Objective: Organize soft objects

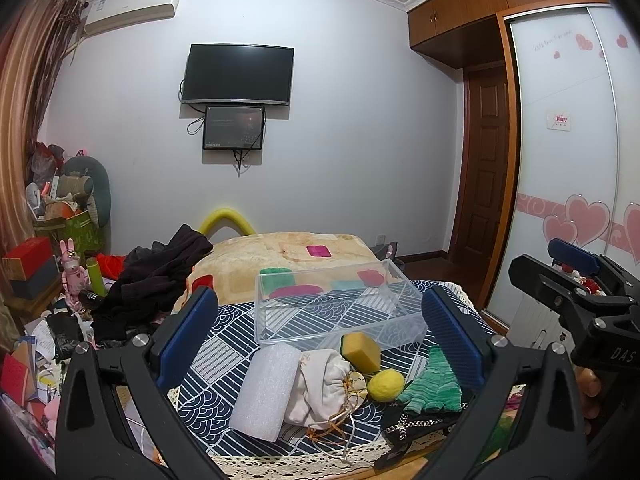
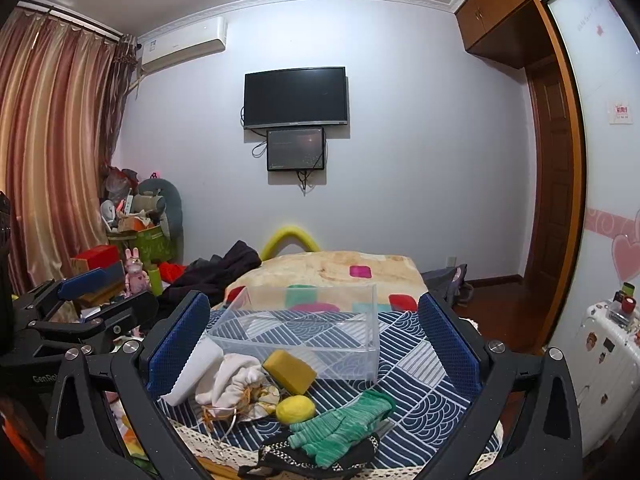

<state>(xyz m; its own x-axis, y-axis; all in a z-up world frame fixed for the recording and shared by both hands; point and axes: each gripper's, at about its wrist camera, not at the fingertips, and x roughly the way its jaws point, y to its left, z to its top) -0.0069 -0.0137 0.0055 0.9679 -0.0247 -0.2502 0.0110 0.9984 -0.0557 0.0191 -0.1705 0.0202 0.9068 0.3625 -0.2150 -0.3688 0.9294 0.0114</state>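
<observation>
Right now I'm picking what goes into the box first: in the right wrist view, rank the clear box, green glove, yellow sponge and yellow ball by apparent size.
1. clear box, largest though farthest.
2. green glove, but nearest the camera, so unsure.
3. yellow sponge.
4. yellow ball, smallest.

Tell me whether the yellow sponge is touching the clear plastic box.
Cannot tell. In both wrist views the yellow sponge overlaps the near wall of the clear plastic box, so neither shows contact or a gap plainly.
</observation>
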